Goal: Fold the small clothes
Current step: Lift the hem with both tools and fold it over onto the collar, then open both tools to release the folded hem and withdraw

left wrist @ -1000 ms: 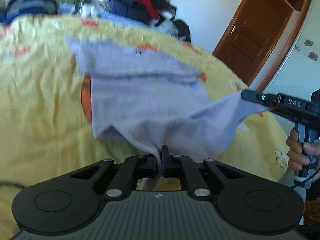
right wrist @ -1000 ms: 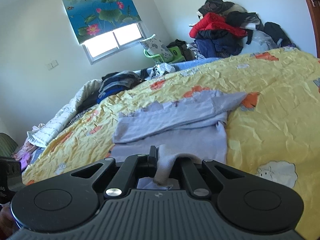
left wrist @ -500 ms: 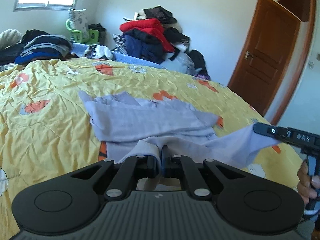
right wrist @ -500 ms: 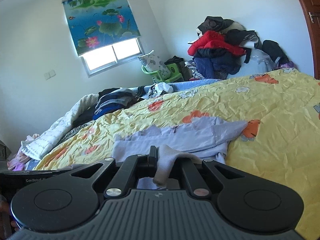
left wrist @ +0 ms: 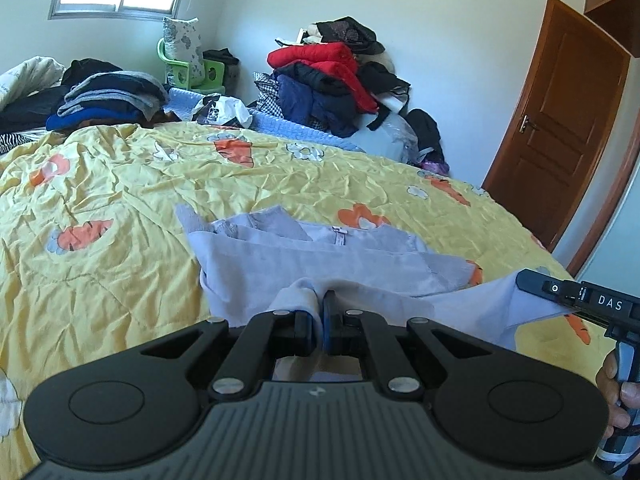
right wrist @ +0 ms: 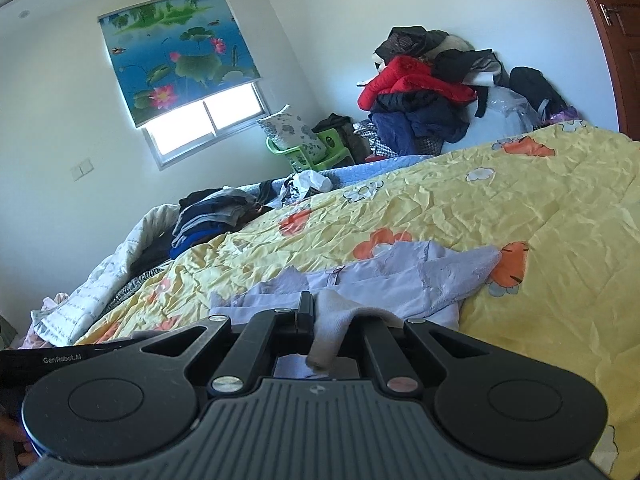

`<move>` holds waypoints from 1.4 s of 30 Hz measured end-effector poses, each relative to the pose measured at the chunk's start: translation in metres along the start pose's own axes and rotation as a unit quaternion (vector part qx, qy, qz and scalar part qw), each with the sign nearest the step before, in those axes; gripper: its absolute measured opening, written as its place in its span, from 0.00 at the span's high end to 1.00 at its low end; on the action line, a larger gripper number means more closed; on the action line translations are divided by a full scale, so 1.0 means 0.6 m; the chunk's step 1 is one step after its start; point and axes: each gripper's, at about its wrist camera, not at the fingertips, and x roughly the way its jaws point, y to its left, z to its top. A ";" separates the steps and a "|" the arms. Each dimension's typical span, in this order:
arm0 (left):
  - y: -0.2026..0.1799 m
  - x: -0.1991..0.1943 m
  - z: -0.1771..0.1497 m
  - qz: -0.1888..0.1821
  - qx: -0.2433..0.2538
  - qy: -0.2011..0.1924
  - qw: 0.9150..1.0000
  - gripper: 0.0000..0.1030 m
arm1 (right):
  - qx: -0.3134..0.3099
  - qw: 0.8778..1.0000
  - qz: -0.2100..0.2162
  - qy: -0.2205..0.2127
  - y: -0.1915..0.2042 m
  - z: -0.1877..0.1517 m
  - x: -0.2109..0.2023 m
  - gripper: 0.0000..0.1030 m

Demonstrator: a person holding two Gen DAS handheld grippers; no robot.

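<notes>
Yellow carrot-print quilt lies ahead; both left tongs and right tongs pinch the near hem of the pale lilac small garment. Sleeves look folded; the bottom fold remains.

A bed covered by a crumpled yellow quilt with carrot and flower prints carries a pale lilac garment spread near its front edge, and a stack of folded dark clothes lies at its far left side.
</notes>
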 end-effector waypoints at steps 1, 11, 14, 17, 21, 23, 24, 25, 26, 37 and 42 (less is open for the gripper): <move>-0.001 0.005 0.003 0.004 0.002 0.001 1.000 0.95 | 0.002 1.000 -0.001 0.001 -0.002 0.002 0.006 0.94; 0.001 0.054 0.030 0.038 0.008 0.007 0.999 0.95 | 0.016 1.000 -0.013 0.004 -0.020 0.011 0.059 0.94; 0.006 0.069 0.037 0.042 0.006 0.010 0.999 0.95 | 0.017 1.000 -0.015 0.004 -0.022 0.014 0.070 0.94; 0.010 0.083 0.044 0.045 0.006 0.012 0.999 0.95 | 0.018 1.000 -0.016 0.001 -0.024 0.019 0.079 0.94; 0.011 0.099 0.058 0.047 0.006 0.013 0.999 0.95 | 0.025 0.999 -0.019 -0.005 -0.032 0.027 0.092 0.94; 0.010 0.110 0.067 0.049 0.007 0.013 0.999 0.95 | 0.029 0.999 -0.021 -0.003 -0.037 0.031 0.101 0.94; 0.010 0.116 0.071 0.050 0.007 0.013 0.999 0.95 | 0.031 0.999 -0.022 -0.004 -0.039 0.032 0.106 0.94; 0.010 0.125 0.075 0.051 0.008 0.015 0.999 0.95 | 0.033 0.999 -0.024 -0.004 -0.042 0.033 0.111 0.94; 0.011 0.133 0.078 0.053 0.008 0.017 0.998 0.95 | 0.036 0.999 -0.025 -0.003 -0.045 0.035 0.118 0.94; 0.028 0.224 0.108 0.053 -0.008 0.052 0.997 0.95 | 0.068 0.997 -0.033 0.015 -0.083 0.052 0.198 0.94; 0.048 0.277 0.118 0.043 -0.032 0.086 0.995 0.95 | 0.087 0.995 -0.037 0.033 -0.104 0.060 0.238 0.94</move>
